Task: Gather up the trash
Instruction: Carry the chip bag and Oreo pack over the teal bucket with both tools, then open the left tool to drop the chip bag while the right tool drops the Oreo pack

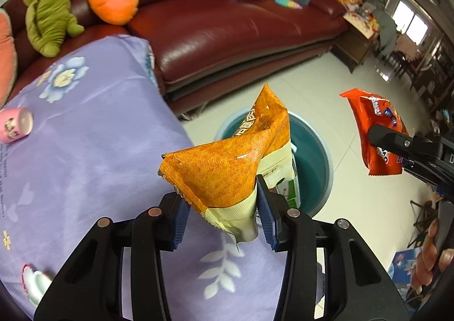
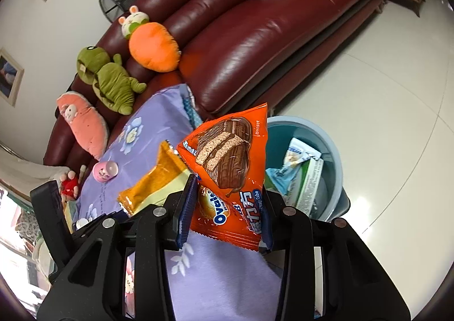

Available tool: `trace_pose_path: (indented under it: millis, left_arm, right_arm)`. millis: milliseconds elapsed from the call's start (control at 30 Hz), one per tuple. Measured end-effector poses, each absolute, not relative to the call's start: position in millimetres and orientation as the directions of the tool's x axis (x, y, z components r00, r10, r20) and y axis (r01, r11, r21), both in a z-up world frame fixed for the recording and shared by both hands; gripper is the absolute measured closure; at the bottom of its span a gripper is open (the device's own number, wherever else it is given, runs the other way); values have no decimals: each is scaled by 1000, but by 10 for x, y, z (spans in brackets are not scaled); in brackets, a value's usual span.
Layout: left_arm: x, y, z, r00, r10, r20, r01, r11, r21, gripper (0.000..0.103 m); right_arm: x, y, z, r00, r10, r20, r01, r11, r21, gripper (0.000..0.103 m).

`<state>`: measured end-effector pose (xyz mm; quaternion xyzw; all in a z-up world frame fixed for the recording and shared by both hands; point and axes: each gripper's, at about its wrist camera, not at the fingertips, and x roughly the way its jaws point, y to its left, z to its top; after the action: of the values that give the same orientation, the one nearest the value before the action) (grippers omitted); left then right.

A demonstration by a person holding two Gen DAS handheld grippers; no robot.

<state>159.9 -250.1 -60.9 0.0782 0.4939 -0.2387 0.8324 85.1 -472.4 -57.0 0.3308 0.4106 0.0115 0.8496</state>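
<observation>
My left gripper is shut on the lower corner of an orange and pale-yellow snack wrapper, held at the table's edge just in front of a teal bin on the floor. My right gripper is shut on a red chocolate-cake wrapper, raised beside the same bin, which holds several discarded packets. In the left wrist view the red wrapper hangs to the right of the bin in the right gripper. The orange wrapper shows left of the red one.
A table with a purple flowered cloth carries a tipped pink cup. Behind it stands a dark red leather sofa with plush toys and books. Pale tiled floor surrounds the bin.
</observation>
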Motion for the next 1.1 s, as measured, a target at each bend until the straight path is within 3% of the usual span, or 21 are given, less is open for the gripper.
trace_pose_path:
  millis: [467,567,700,1100]
  left_arm:
    - [1757,-2993,-994,300,-353,-886,536,831,-150,57]
    - [1766,-3065,-1037,293,-359,-886,543,826,-155,46]
    - [1700,-3113,-1084,300,-350,-888,555,820,-136,21]
    - [1593,-2653,-1035,311,-327,-892,519,845,-129,15]
  right_arm:
    - [908,-5004,-776,628,249,-737,325,777,539,65]
    - [928,-5004,-793,624,246,-742,330,777,536,65]
    - [954,-4985,-817,617,245,-747,335,778,532,65]
    - [1069,-4864,-838,601,258,-756,318,791,523,64]
